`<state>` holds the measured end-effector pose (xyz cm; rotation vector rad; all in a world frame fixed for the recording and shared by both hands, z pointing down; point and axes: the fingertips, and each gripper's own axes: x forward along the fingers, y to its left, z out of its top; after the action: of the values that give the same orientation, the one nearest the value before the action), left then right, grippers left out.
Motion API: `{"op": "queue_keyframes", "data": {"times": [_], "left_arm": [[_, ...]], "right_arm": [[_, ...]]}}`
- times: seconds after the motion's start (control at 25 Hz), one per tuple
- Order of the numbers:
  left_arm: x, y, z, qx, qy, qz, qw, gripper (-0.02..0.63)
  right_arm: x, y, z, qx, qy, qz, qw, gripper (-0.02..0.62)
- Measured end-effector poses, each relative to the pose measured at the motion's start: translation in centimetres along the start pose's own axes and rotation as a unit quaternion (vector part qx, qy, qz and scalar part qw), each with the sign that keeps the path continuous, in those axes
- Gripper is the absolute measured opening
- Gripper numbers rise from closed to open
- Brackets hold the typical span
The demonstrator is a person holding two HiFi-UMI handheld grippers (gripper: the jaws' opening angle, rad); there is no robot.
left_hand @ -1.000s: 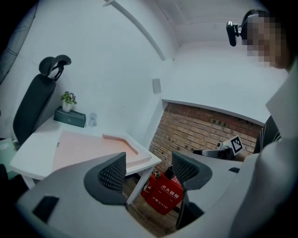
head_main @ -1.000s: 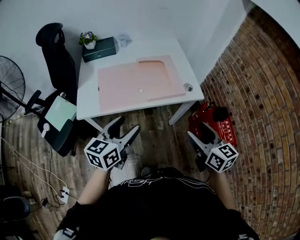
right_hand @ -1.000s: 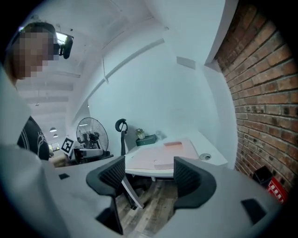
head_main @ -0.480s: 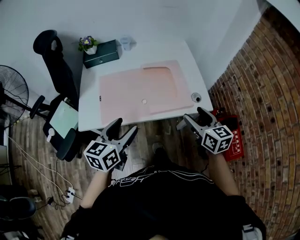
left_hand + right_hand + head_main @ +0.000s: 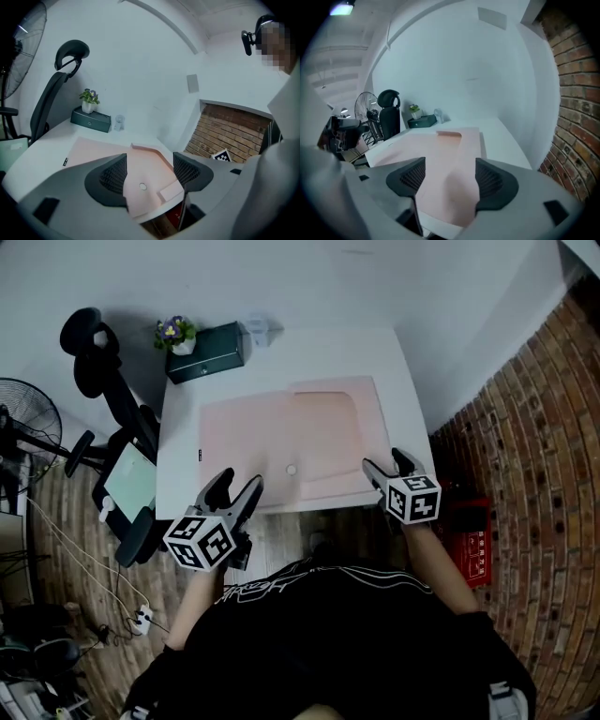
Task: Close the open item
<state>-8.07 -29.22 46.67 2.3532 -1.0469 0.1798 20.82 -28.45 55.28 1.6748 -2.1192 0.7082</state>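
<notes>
A flat pink folder lies open on the white desk, its raised flap part toward the back right and a small round snap near the front. My left gripper hovers open at the desk's front edge, left of the snap. In the left gripper view the folder and snap show between the open, empty jaws of the left gripper. My right gripper is open over the folder's front right corner. The right gripper view shows pink sheet between the spread jaws of the right gripper.
A dark green box, a small potted plant and a clear cup stand at the desk's back left. An office chair and a fan are to the left. A red case lies on the floor by the brick wall.
The person has stepped up to the desk. My right gripper rose from beside the red case to the folder's front right corner. The left gripper came up to the desk's front edge.
</notes>
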Motion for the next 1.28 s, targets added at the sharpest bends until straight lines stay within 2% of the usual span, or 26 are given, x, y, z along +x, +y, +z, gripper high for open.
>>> {"op": "queue_keyframes", "data": {"times": [0.2,0.4,0.44,0.6,0.96,1.16,1.28], "left_arm": [[1.9,1.4,0.8,-0.008,-0.006,0.021,0.9997,0.309],[1.9,3.0,1.1,-0.028,-0.02,0.044,0.9985,0.308],[1.8,3.2,1.0,-0.03,-0.019,0.045,0.9983,0.308],[1.1,4.0,0.0,-0.038,-0.008,0.045,0.9982,0.308],[-2.8,6.8,-3.2,-0.061,0.021,0.057,0.9963,0.308],[-5.7,9.5,-5.1,-0.073,0.029,0.083,0.9934,0.308],[-7.1,10.9,-6.3,-0.061,0.042,0.103,0.9919,0.308]], "right_arm": [[3.2,-1.9,-1.2,-0.029,0.036,-0.013,0.999,0.348],[4.5,-3.3,-2.3,-0.036,0.057,-0.031,0.997,0.343],[4.6,-3.4,-2.4,-0.036,0.057,-0.036,0.997,0.359],[4.5,-3.5,-2.9,-0.019,0.052,-0.043,0.998,0.323],[3.2,-2.3,-4.3,-0.048,0.054,-0.06,0.996,0.31],[2.3,-1.5,-5.3,-0.056,0.058,-0.059,0.995,0.31],[1.9,-1.0,-5.7,-0.062,0.058,-0.06,0.995,0.31]]}}
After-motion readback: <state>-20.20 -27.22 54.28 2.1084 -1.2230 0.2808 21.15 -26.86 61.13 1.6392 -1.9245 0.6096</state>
